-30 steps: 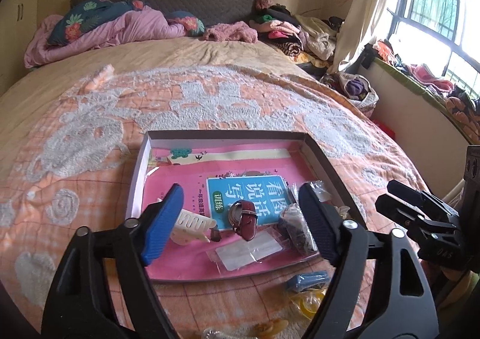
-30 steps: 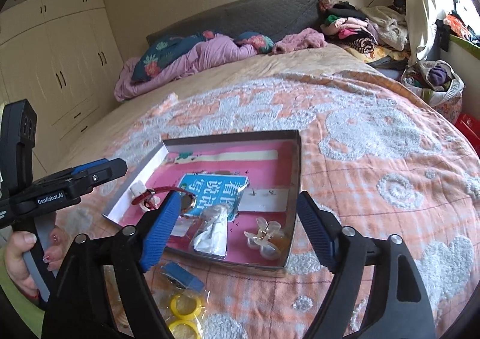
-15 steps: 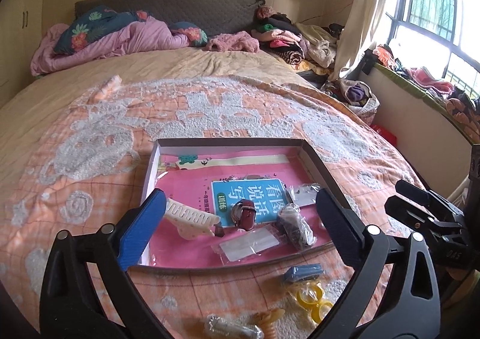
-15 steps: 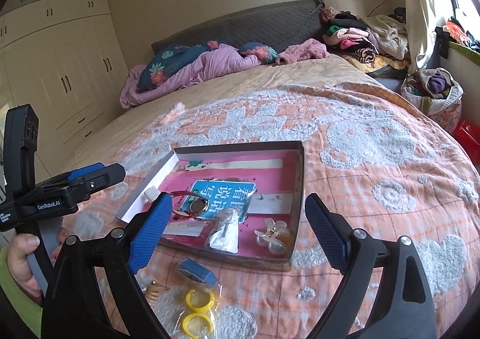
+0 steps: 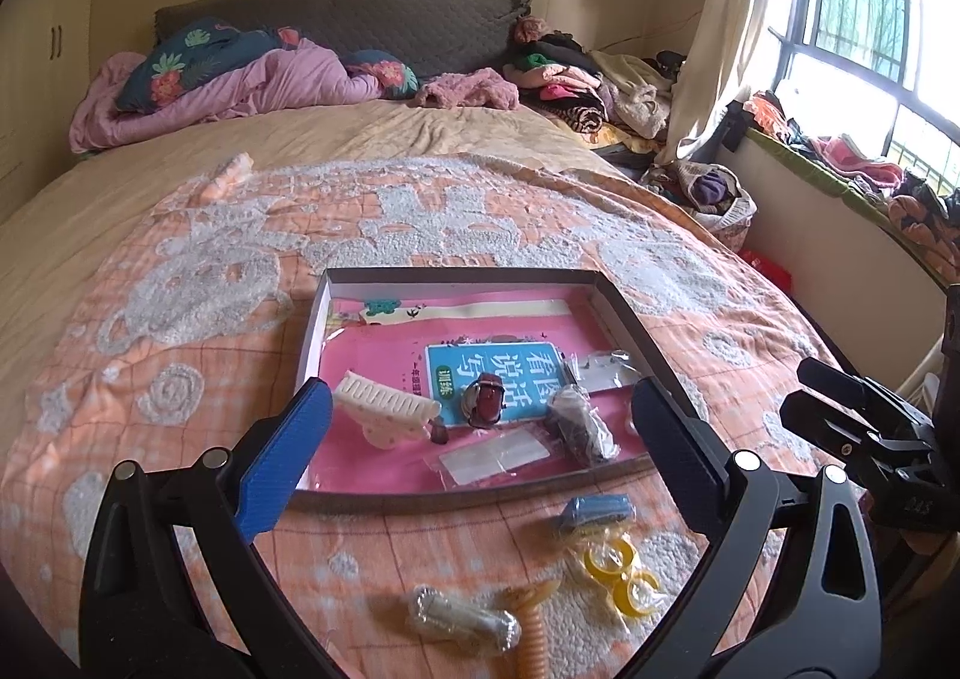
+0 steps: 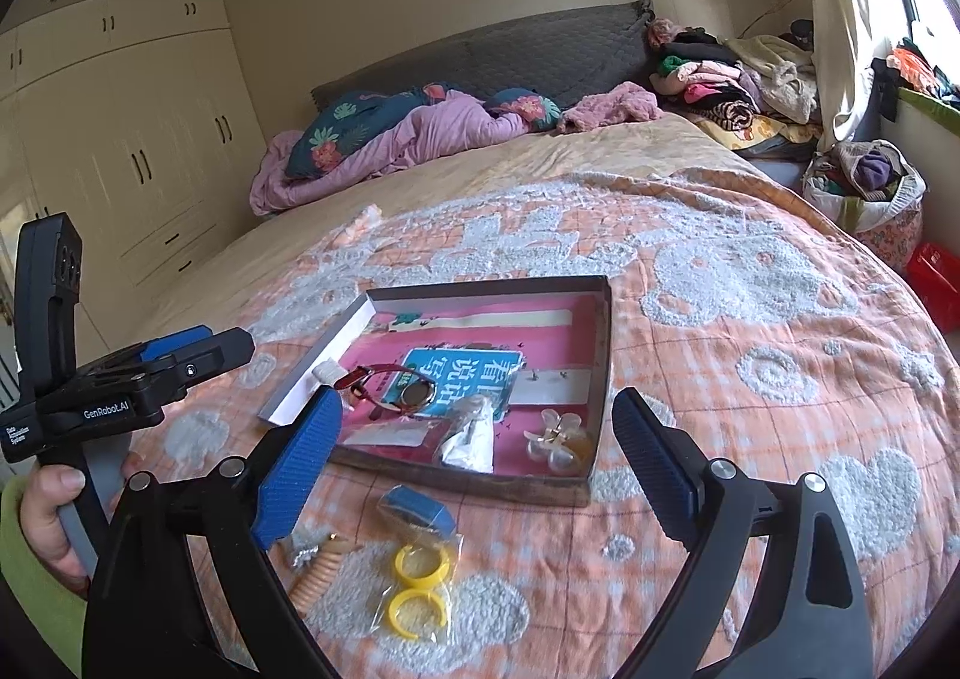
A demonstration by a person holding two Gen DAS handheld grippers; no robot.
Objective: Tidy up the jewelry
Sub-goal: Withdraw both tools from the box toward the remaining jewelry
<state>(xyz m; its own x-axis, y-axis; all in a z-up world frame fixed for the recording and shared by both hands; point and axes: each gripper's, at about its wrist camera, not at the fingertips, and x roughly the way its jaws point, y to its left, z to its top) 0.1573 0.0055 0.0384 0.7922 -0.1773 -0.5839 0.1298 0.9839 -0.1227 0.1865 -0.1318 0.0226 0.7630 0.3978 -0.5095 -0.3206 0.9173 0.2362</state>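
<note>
Claws are both hanging released above the near edge of the bed, the left claw (image 5: 480, 457) and the right claw (image 6: 474, 463) each gaping wide and grasping nothing. Nearest to them, loose on the orange blanket (image 6: 750, 367), are lying the pieces not yet sorted: a packet of yellow rings (image 6: 417, 583), a blue clip (image 6: 420, 508) just beyond it, a coiled orange hair tie (image 6: 318, 574) and a small clear-wrapped bundle (image 5: 462, 616). Judging from this, the step in hand is picking one of these up. The yellow packet looks the easiest start; its plastic is likely slippery, so coming down square over it and pinching the rings rather than the film should be paying off. Pressing deep into the soft bedding risks snagging the blanket.

Just beyond sits the shallow box (image 5: 618, 313), lined in pink, already holding a white comb clip (image 5: 384, 409), a red watch (image 6: 384, 385), a wrapped dark bundle (image 5: 579, 427) and a flower-shaped hair claw (image 6: 555, 439). Bare lining toward the far wall is offering room for a drop.

Compared with a second ago, both claws are sitting further back and higher: the box is appearing smaller, and more of the loose pieces are showing in front of it. Nothing in the box seems disturbed.
</note>
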